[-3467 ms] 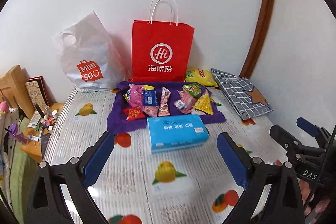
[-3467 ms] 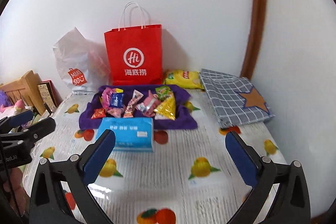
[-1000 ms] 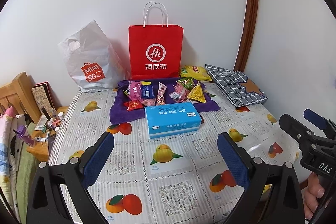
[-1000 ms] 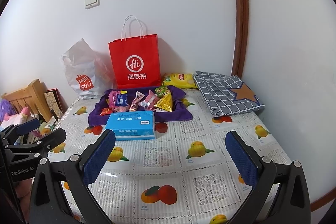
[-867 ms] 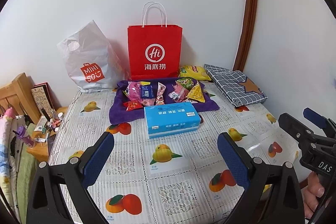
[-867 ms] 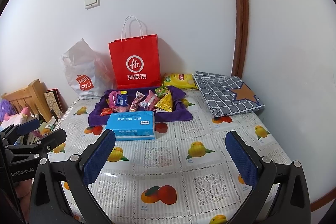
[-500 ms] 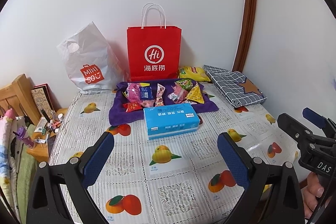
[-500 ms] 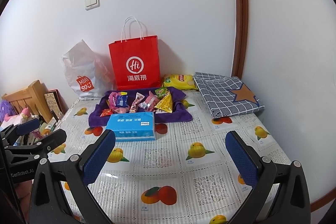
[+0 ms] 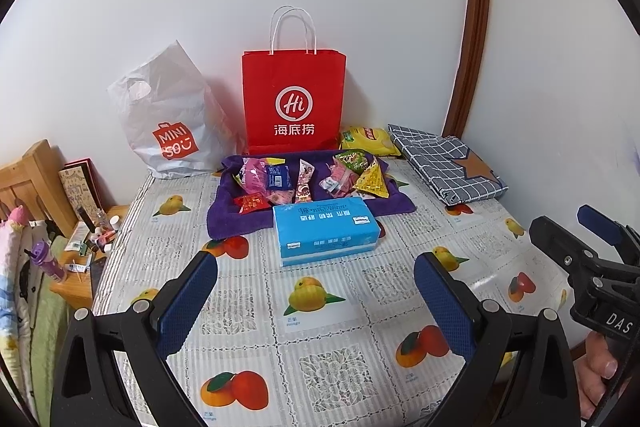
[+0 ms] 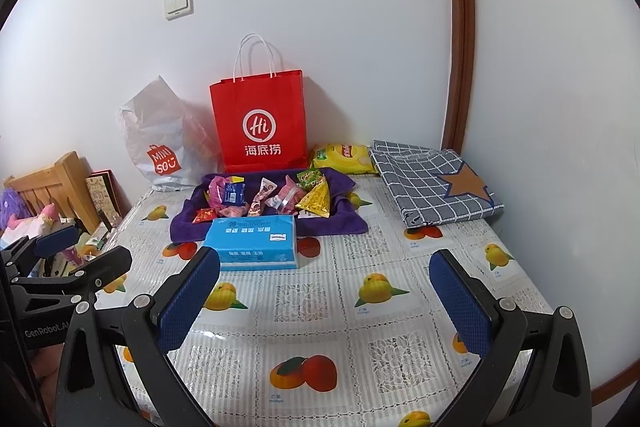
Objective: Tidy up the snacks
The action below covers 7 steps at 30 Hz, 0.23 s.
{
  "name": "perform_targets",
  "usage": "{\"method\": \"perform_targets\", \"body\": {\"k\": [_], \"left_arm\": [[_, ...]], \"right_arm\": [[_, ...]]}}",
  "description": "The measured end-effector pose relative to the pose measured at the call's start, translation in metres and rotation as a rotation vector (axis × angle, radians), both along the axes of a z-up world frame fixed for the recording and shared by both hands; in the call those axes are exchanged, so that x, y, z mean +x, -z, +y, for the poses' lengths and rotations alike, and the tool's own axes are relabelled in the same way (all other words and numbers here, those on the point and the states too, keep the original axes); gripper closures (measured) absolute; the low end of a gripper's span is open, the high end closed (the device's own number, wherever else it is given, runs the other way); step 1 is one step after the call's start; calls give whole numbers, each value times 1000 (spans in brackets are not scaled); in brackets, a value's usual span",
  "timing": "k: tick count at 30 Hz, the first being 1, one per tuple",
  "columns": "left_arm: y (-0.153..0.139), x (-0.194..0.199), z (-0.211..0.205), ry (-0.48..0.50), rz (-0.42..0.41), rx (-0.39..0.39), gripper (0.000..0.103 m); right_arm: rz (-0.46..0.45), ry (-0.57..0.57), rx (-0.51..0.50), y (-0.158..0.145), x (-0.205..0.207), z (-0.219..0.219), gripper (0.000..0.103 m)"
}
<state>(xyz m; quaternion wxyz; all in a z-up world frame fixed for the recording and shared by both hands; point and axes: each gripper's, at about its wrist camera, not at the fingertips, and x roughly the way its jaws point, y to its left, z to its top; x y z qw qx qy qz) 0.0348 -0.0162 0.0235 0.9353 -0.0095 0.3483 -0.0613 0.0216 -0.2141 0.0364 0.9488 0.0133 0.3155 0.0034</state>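
- Where the purple cloth [image 9: 308, 205] lies near the back of the table, the snacks [image 9: 308, 179] sit on it in a small heap.
- One snack is a yellow triangle pack [image 9: 372, 179] on the right side of the heap, and a small red pack [image 9: 250, 203] lies on the left side.
- A blue tissue pack [image 9: 326, 231] lies just in front of the snacks, with its back edge on the cloth.
- Behind the cloth a red paper bag [image 9: 294, 103] stands upright by the wall.
- A white plastic bag [image 9: 172, 119] leans next to it on the left.
- A yellow bag [image 9: 368, 139] lies to the right of the red paper bag, and a folded grey checked cloth [image 9: 448, 169] with a star lies further right.
- The table [image 9: 320, 307] has a cover with fruit pictures.
- The left gripper [image 9: 316, 295] hangs over the near part of the table with its two blue pads wide apart and nothing between them, well apart from the snacks.
- The right gripper [image 10: 324, 291] is the same: spread wide, holding nothing, over the near part of the table.
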Motion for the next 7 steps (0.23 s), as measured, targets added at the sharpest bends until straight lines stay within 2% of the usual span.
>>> {"method": "perform_targets", "body": {"k": [7], "left_arm": [[0, 1, 5, -20, -21, 26, 3]], "right_arm": [[1, -7, 8, 2, 2, 1, 0]]}}
